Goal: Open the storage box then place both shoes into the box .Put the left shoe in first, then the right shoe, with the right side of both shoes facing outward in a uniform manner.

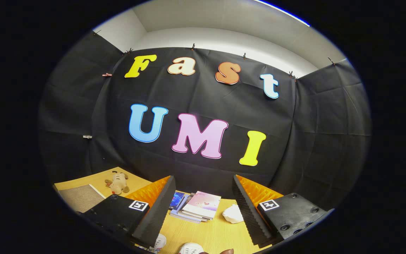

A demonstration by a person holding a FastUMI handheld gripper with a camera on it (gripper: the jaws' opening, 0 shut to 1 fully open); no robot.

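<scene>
Hovering claw (203, 211) spread open (gripping nothing), shoes (190, 248) low between its fingers

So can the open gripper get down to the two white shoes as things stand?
Probably yes: the gripper is open, nothing between its fingers, and the white shoes lie on bare wooden table just below them.

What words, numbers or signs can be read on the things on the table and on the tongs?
Books: the cover print is too small and blurred to read.
Square markers on the tongs: black-and-white code patterns, no words.
Shoes: no legible text.
Nothing can be quoted. The tongs are open above the table, with nothing between the fingers.
</scene>
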